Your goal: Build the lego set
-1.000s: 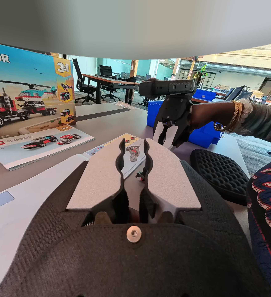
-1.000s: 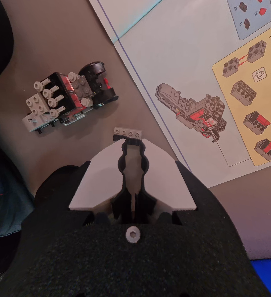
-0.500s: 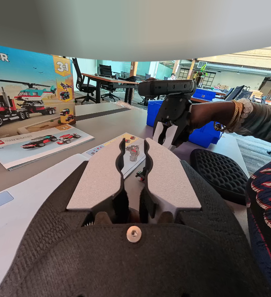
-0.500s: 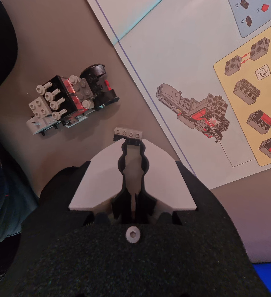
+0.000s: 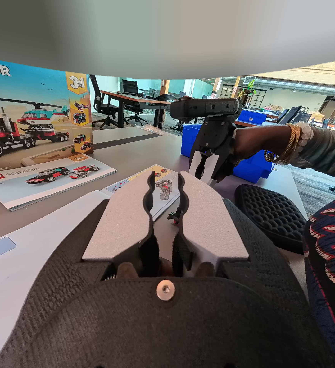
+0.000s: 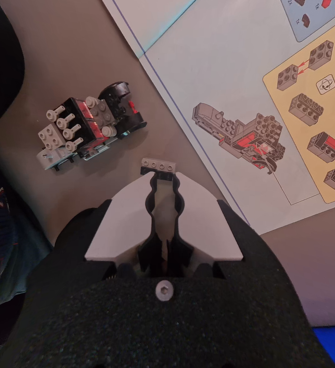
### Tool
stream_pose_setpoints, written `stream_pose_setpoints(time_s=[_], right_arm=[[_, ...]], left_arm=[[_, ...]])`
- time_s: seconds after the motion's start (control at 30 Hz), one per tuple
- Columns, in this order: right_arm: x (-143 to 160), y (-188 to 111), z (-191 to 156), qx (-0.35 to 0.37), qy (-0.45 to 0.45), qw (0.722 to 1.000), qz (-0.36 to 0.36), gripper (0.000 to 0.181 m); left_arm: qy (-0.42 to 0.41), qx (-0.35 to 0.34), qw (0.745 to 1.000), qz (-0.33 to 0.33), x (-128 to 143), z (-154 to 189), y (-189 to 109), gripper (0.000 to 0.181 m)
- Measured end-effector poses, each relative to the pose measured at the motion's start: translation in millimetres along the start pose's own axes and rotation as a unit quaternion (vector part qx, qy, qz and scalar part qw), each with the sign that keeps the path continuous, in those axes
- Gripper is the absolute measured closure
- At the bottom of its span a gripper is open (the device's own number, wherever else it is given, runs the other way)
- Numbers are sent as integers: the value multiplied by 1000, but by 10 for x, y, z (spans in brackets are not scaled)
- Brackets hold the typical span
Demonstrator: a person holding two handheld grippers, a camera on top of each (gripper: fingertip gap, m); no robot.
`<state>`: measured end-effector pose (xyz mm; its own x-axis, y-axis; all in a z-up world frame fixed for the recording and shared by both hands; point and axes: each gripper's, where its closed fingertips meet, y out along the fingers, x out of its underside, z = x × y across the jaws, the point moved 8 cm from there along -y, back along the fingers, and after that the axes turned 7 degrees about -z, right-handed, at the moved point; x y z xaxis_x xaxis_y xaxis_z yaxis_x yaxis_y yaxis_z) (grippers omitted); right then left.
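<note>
My right gripper [image 6: 162,176] is shut on a small grey-and-black lego piece [image 6: 158,166] with a row of studs. It holds the piece above the table, just right of a partial black, red and grey lego build [image 6: 89,123] that lies on the grey table. In the left wrist view the right gripper [image 5: 202,178] hangs point-down over the open instruction booklet [image 5: 162,191]. My left gripper [image 5: 165,175] is open and empty, low over the table. A bit of the build [image 5: 174,217] peeks out beside its right finger.
The open instruction booklet [image 6: 222,79] lies right of the build. The lego box [image 5: 33,119] stands at the back left with a second booklet [image 5: 43,179] in front of it. A blue bin [image 5: 250,169] and a black honeycomb pad [image 5: 268,215] are at the right. The grippers' ends are close to 15 centimetres from one another.
My right gripper has drifted slightly with the piece still in it, so the build and booklet sit a little lower in its view. The left gripper has barely moved.
</note>
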<state>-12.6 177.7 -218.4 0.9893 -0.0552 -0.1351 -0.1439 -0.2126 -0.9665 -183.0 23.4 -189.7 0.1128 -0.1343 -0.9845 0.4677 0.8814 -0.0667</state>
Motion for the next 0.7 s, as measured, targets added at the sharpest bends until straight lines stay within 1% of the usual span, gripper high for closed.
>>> stream_pose_setpoints(time_s=[0.3,0.5,0.63,0.7], right_arm=[[-2,3,-1,-2,6,1000,-3,165],[-7,-44,10,-2,9,1000,16,162],[66,-120,51,11,2,999,36,173],[151,-140,42,4,-17,999,41,173]], left_arm=[[-1,0,1000,1,-3,-1,0,160],[1,0,1000,1,-2,5,4,160],[1,0,1000,1,-4,7,3,160],[1,1,1000,0,-4,8,7,160]])
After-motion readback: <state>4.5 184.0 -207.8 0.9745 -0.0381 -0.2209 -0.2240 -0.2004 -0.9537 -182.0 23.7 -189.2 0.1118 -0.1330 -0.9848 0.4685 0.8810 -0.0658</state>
